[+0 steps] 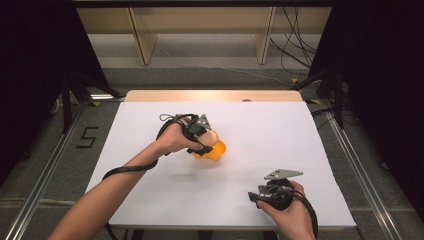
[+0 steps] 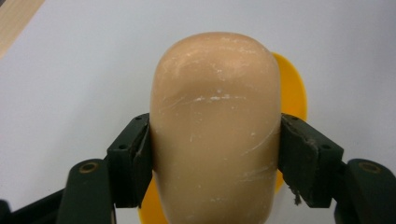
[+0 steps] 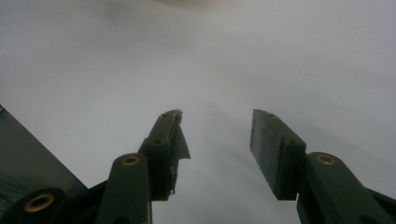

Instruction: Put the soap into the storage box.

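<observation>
Left gripper (image 1: 207, 137) is clamped on a tan rounded block (image 2: 215, 130), jaws pressing its two flat sides mid-height, likely for a square, slip-free hold. The block sits over a yellow dish (image 1: 216, 151) near the middle of the white table (image 1: 150, 195); whether it touches the dish is unclear. Right gripper (image 3: 217, 135) idles near the front edge, jaws apart, holding nothing, probably parked clear.

Grey floor (image 1: 210, 75) (cables (image 1: 295, 50)), wooden shelving (image 1: 200, 25)

High overview; two close tabletop (image 1: 150, 125) views.
</observation>
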The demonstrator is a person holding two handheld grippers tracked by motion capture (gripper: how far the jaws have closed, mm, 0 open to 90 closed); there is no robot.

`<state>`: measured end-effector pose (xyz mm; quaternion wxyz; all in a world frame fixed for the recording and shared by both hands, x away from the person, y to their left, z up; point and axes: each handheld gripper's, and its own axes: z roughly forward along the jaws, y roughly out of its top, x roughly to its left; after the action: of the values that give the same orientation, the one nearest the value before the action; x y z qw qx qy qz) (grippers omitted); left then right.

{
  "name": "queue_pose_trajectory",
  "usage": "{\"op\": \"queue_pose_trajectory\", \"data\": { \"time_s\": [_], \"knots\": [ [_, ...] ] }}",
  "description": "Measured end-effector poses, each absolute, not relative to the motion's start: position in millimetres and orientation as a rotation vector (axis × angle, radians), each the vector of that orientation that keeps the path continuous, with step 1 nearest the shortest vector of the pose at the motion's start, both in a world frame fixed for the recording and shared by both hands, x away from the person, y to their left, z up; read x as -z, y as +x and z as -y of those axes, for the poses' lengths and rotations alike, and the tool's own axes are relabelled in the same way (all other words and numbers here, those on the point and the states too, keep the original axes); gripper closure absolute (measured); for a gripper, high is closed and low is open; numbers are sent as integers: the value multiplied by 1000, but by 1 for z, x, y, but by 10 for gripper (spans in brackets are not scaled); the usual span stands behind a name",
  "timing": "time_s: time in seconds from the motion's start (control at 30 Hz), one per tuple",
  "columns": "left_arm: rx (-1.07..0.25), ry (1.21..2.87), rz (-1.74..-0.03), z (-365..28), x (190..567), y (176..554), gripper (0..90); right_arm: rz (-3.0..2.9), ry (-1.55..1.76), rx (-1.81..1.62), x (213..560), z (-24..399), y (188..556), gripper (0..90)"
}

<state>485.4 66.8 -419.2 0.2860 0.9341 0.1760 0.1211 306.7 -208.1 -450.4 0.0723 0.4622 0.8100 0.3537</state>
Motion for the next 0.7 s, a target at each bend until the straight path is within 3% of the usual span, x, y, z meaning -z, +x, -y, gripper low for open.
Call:
{"op": "queue_pose_trajectory", "data": {
  "time_s": [0.7],
  "knots": [
    [-362,2484,-465,-61,416,487,322,-2438,1388,-1059,450,208,307,537]
  ]
}}
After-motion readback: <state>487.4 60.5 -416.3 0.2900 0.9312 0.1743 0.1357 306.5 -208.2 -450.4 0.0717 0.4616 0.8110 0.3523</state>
